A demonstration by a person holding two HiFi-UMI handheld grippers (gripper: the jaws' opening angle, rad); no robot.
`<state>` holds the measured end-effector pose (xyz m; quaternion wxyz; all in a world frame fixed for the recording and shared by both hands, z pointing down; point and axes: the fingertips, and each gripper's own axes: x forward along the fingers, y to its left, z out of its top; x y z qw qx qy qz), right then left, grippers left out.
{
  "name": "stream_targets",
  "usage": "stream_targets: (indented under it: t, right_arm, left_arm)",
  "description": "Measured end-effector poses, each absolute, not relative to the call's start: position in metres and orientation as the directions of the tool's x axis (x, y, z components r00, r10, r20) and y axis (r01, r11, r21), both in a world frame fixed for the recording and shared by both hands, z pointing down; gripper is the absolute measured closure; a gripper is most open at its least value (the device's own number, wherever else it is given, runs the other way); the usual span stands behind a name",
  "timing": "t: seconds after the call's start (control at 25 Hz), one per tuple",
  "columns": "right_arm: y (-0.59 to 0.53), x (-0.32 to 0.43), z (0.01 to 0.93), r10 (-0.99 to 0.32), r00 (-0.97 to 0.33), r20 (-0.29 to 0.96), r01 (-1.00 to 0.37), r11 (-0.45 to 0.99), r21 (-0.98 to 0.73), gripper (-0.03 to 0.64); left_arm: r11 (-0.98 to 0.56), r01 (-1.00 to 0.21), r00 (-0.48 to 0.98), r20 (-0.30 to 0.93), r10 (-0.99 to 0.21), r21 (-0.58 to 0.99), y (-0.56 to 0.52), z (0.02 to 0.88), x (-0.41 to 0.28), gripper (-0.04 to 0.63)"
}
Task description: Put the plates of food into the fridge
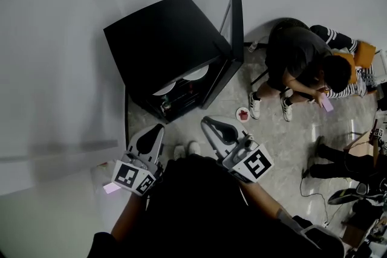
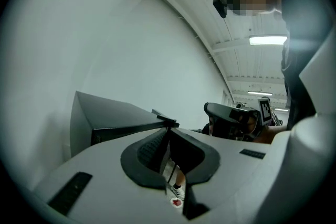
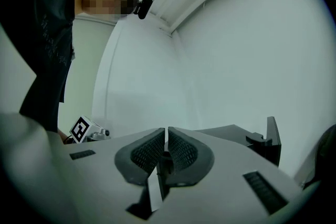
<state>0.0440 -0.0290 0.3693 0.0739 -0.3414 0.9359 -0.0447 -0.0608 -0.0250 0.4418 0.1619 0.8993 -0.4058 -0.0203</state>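
Observation:
A black fridge [image 1: 163, 39] stands on the floor against the wall, its door [image 1: 236, 27] swung open to the right. Two white plates [image 1: 181, 81] show on a shelf inside. A small plate with red food [image 1: 243, 113] lies on the floor just right of the fridge, and it shows through the jaw gap in the left gripper view [image 2: 177, 202]. My left gripper [image 1: 158, 129] is held below the fridge front, shut and empty. My right gripper [image 1: 208, 122] hangs beside it, left of the floor plate, also shut with nothing in it. Both gripper views show the fridge ahead [image 2: 105, 118] [image 3: 236, 136].
A person [image 1: 302, 63] sits crouched on the floor to the right of the open door, feet close to the floor plate. Cables and dark gear [image 1: 357, 190] lie at the far right. A pale wall [image 1: 54, 69] runs along the left.

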Motion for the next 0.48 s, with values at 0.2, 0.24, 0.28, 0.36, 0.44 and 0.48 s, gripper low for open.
stream_targets:
  t: [0.2,0.24,0.28,0.36,0.44,0.48]
  right_arm:
    - [-0.026,0.046,0.380,-0.662,-0.746,-0.073,-0.637,0.741,-0.211,0.583]
    - [-0.025,0.047,0.379,-0.663,-0.745,-0.074,-0.636,0.740,-0.220,0.583]
    - [-0.024,0.047,0.378,-0.662,-0.746,-0.074,-0.635,0.741,-0.220,0.583]
    - [-0.021,0.046,0.378,-0.661,-0.747,-0.070,-0.636,0.742,-0.211,0.583]
    - [-0.019,0.044,0.380,-0.658,-0.750,-0.063,-0.636,0.744,-0.204,0.583]
    - [-0.018,0.043,0.381,-0.656,-0.752,-0.060,-0.635,0.746,-0.202,0.583]
  left_arm:
    - [-0.654,-0.725,0.683,0.096,-0.724,0.217,-0.020,0.436,-0.056,0.571]
    - [-0.657,-0.722,0.686,0.097,-0.721,0.218,-0.019,0.434,-0.054,0.571]
    - [-0.659,-0.719,0.688,0.094,-0.719,0.219,-0.018,0.430,-0.053,0.571]
    - [-0.661,-0.719,0.688,0.083,-0.721,0.214,-0.018,0.423,-0.050,0.571]
    - [-0.661,-0.723,0.684,0.069,-0.727,0.202,-0.018,0.418,-0.048,0.571]
    - [-0.661,-0.725,0.681,0.061,-0.729,0.196,-0.018,0.415,-0.046,0.571]
